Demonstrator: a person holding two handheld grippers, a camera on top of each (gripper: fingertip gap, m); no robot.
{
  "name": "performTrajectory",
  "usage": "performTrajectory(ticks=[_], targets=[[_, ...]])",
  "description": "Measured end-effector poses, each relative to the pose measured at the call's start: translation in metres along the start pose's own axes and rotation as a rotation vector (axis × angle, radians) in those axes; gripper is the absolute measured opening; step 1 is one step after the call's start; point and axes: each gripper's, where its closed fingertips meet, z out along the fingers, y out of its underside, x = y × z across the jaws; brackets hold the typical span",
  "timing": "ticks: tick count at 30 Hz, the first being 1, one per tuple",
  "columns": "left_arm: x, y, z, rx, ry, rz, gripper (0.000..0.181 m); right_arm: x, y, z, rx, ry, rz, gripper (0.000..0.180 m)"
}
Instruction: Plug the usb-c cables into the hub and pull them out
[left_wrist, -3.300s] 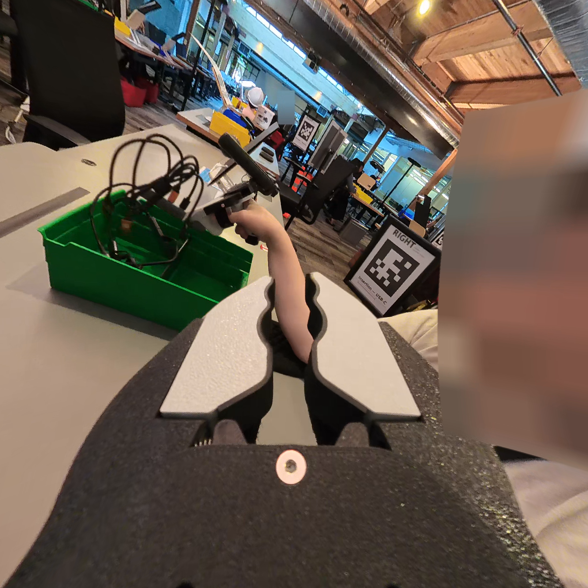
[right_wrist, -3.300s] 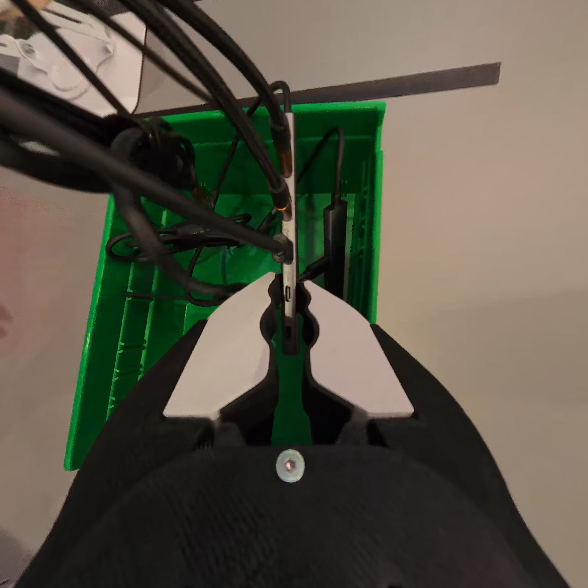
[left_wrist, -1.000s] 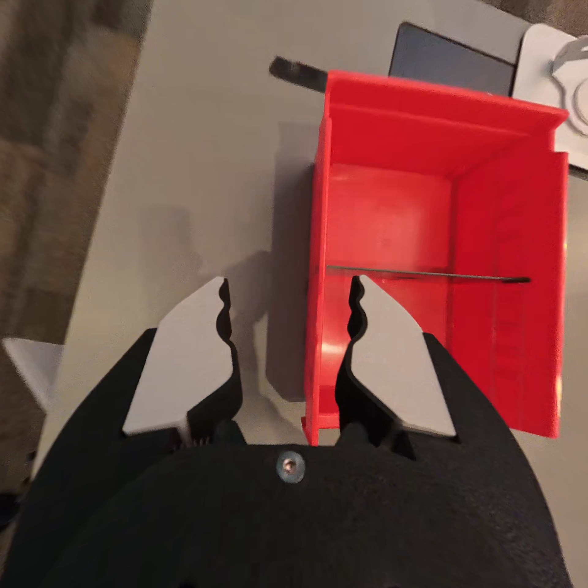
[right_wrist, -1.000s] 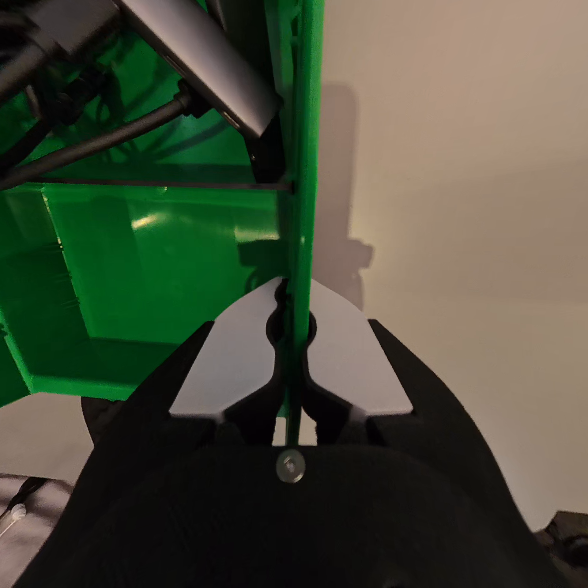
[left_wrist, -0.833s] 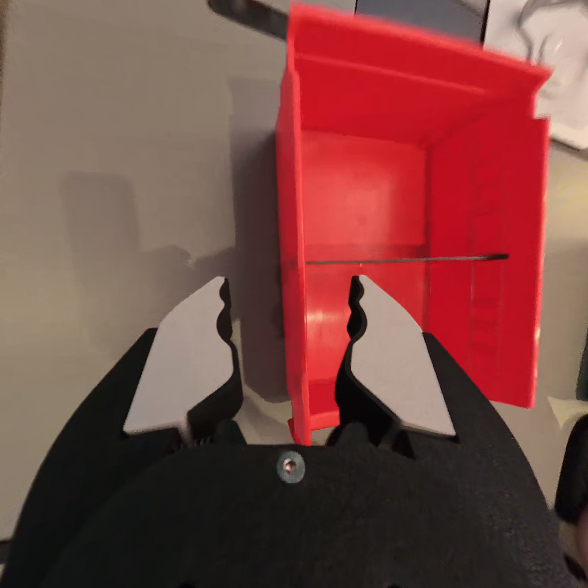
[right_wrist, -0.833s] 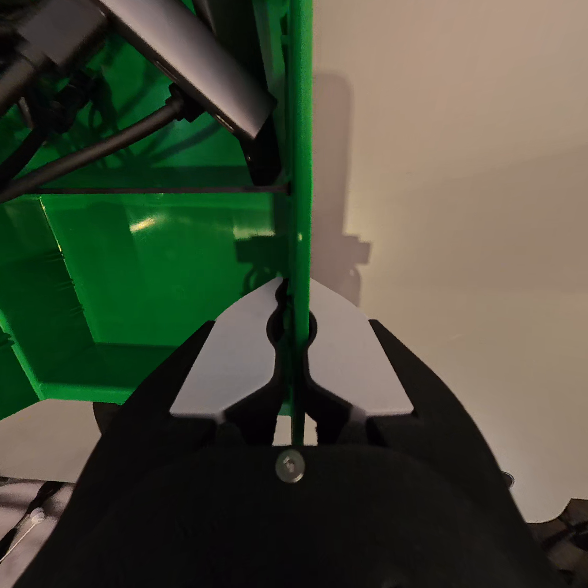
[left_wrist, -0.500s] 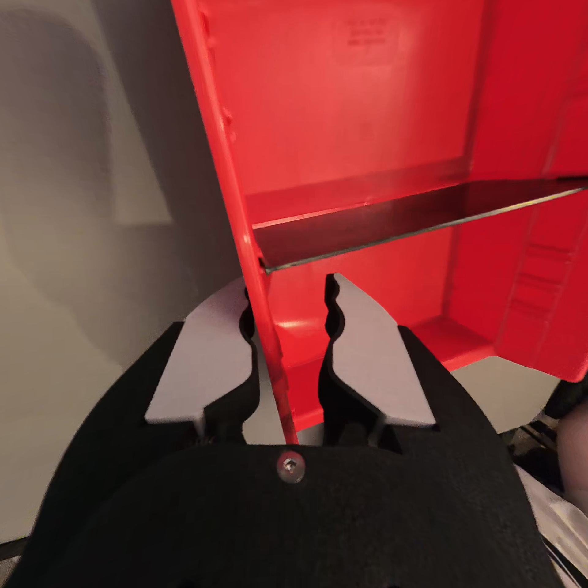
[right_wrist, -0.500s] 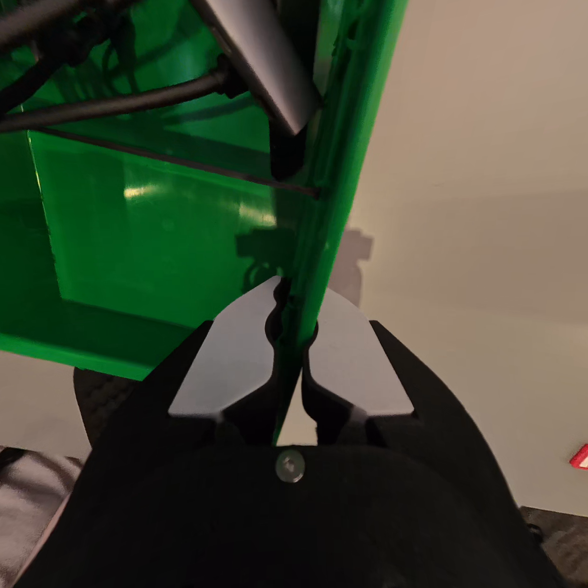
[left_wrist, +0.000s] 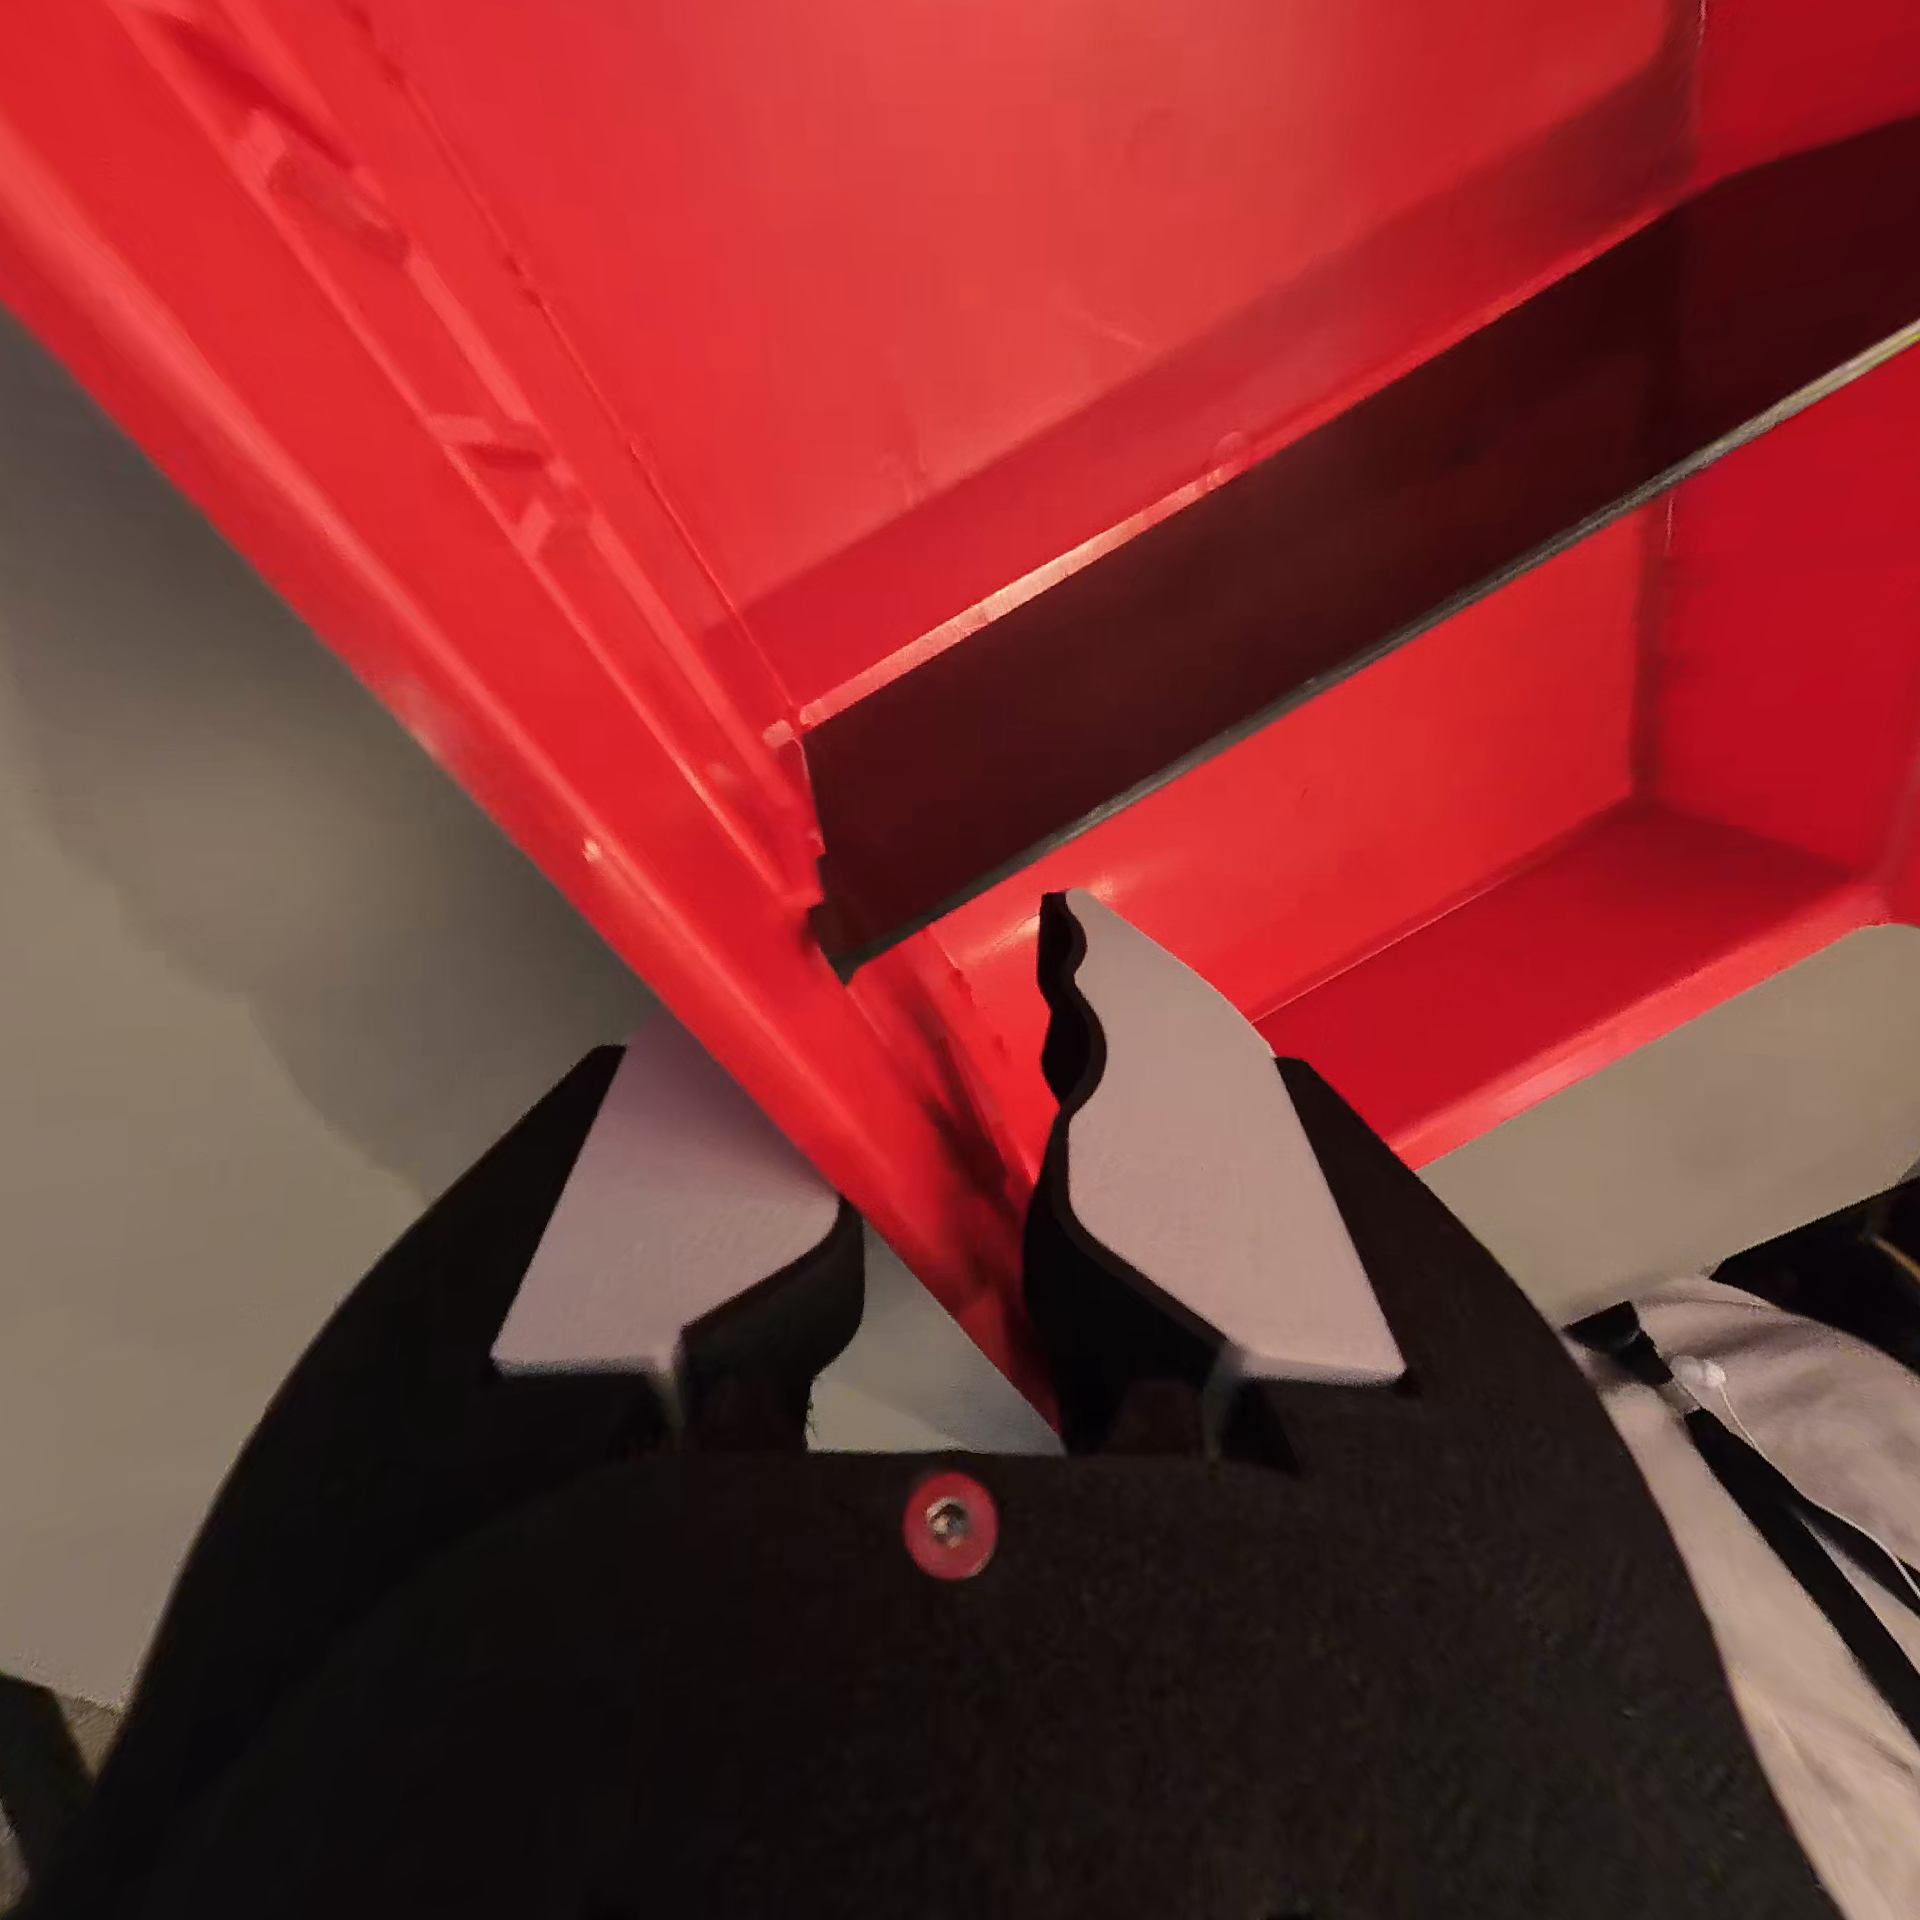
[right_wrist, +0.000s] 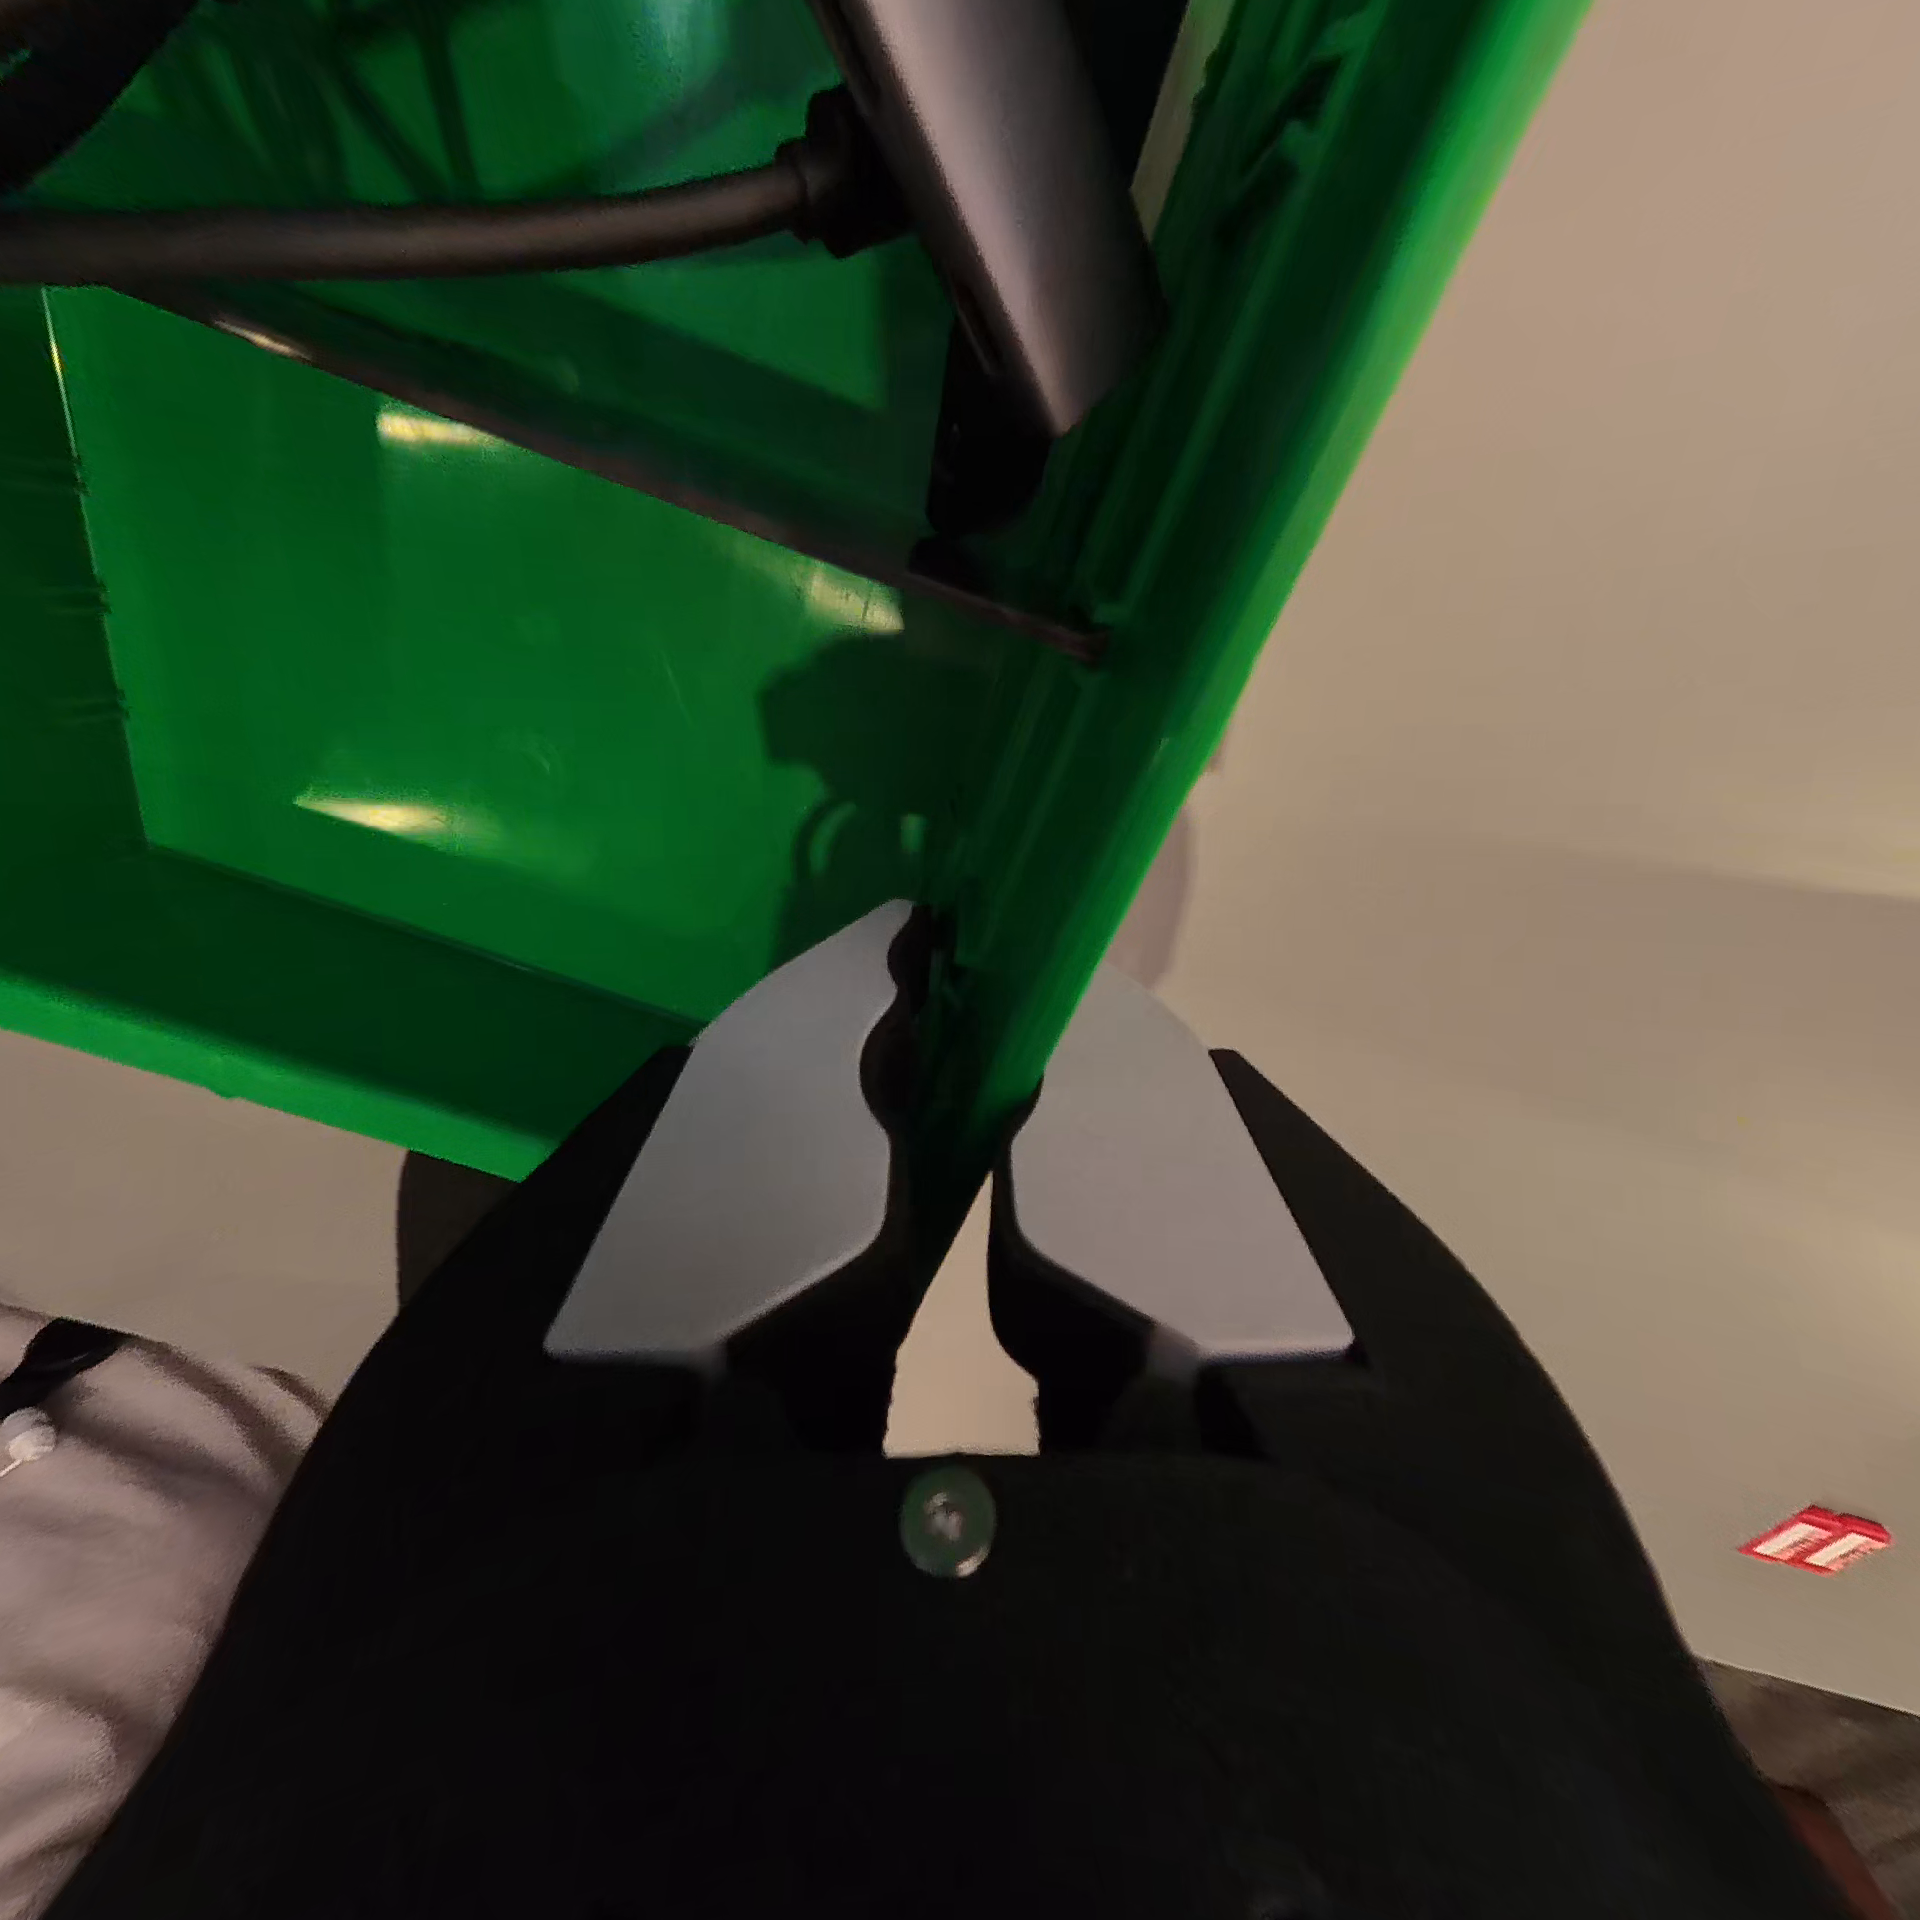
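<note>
A: Left wrist view first. What is the left gripper (left_wrist: 940, 1091) doing?

B: It straddles the side wall of a red bin (left_wrist: 644, 790). One finger is outside the wall, mostly hidden behind it, and the other is inside. The wall runs slantwise between them. The inner finger seems to stand a little off the plastic, so I cannot tell whether the grip is closed on the wall or loose.

A: Anything inside the bin?

B: Only a dark divider (left_wrist: 1299, 644) slotted across it. No hub or cable shows in this view. The bin sits on a pale table (left_wrist: 208, 831), and light fabric (left_wrist: 1787, 1475) shows at the lower right.

A: And the right wrist view?

B: The right gripper (right_wrist: 961, 1049) is clenched on the side wall of a green bin (right_wrist: 1226, 582), one finger on each face.

A: Where are the task's things?

B: In that green bin, beyond a thin dark divider (right_wrist: 727, 520). The grey hub (right_wrist: 1029, 208) leans against the gripped wall, and a black cable (right_wrist: 416, 234) meets its side at a plug. A small red tag (right_wrist: 1813, 1562) lies on the table at the right.
</note>
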Motion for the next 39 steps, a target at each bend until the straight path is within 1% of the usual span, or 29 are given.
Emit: performTrajectory(ticks=[6, 8, 9, 12, 16, 18, 20, 22, 24, 25, 26, 27, 29, 30, 31, 32, 33, 34, 36, 39], targets=[[0.020, -0.002, 0.007, -0.048, -0.010, 0.089, 0.032, -0.026, -0.013, 0.004, -0.049, 0.009, -0.066, 0.013], [0.028, 0.003, 0.011, -0.085, 0.017, 0.115, 0.030, -0.034, -0.015, 0.005, -0.060, 0.013, -0.087, 0.015], [0.032, 0.008, 0.014, -0.115, 0.032, 0.129, 0.033, -0.037, -0.016, 0.005, -0.064, 0.011, -0.094, 0.016], [0.035, 0.018, 0.020, -0.185, 0.044, 0.130, 0.033, -0.044, -0.016, 0.006, -0.077, 0.009, -0.108, 0.019], [0.036, 0.015, 0.017, -0.164, 0.024, 0.163, 0.033, -0.050, -0.013, 0.004, -0.084, -0.025, -0.110, 0.022], [0.038, 0.014, 0.011, -0.135, 0.029, 0.173, 0.033, -0.047, -0.020, -0.004, -0.024, -0.020, -0.086, 0.023], [0.042, 0.013, 0.003, -0.098, 0.044, 0.169, 0.039, -0.038, -0.027, -0.021, 0.064, 0.038, -0.053, 0.025], [0.042, 0.013, -0.010, -0.048, 0.035, 0.163, 0.038, -0.031, -0.033, -0.046, 0.170, 0.115, -0.022, 0.032], [0.046, 0.014, -0.025, 0.013, 0.035, 0.151, 0.037, -0.039, -0.049, -0.081, 0.348, 0.162, -0.021, 0.038], [0.047, 0.016, -0.032, 0.037, 0.024, 0.137, 0.036, -0.054, -0.062, -0.101, 0.469, 0.152, -0.054, 0.041], [0.046, 0.018, -0.040, 0.060, 0.003, 0.124, 0.035, -0.079, -0.077, -0.123, 0.604, 0.101, -0.103, 0.044], [0.044, 0.019, -0.048, 0.089, -0.024, 0.116, 0.035, -0.114, -0.091, -0.144, 0.742, 0.000, -0.177, 0.047], [0.042, 0.021, -0.065, 0.156, -0.077, 0.105, 0.032, -0.199, -0.110, -0.183, 1.019, -0.280, -0.342, 0.052], [0.043, 0.021, -0.074, 0.197, -0.097, 0.101, 0.031, -0.237, -0.112, -0.193, 1.131, -0.429, -0.395, 0.062], [0.044, 0.020, -0.082, 0.238, -0.113, 0.100, 0.030, -0.270, -0.114, -0.194, 1.183, -0.564, -0.416, 0.063], [0.047, 0.020, -0.090, 0.274, -0.126, 0.103, 0.030, -0.294, -0.117, -0.179, 1.113, -0.636, -0.414, 0.065], [0.050, 0.020, -0.097, 0.304, -0.142, 0.112, 0.029, -0.310, -0.122, -0.157, 1.019, -0.646, -0.405, 0.071], [0.053, 0.020, -0.102, 0.332, -0.158, 0.128, 0.029, -0.320, -0.128, -0.133, 0.952, -0.617, -0.401, 0.071], [0.063, 0.019, -0.111, 0.376, -0.174, 0.168, 0.029, -0.316, -0.145, -0.093, 0.892, -0.469, -0.346, 0.069], [0.079, 0.017, -0.119, 0.421, -0.180, 0.235, 0.029, -0.314, -0.152, -0.058, 0.787, -0.392, -0.299, 0.069]])
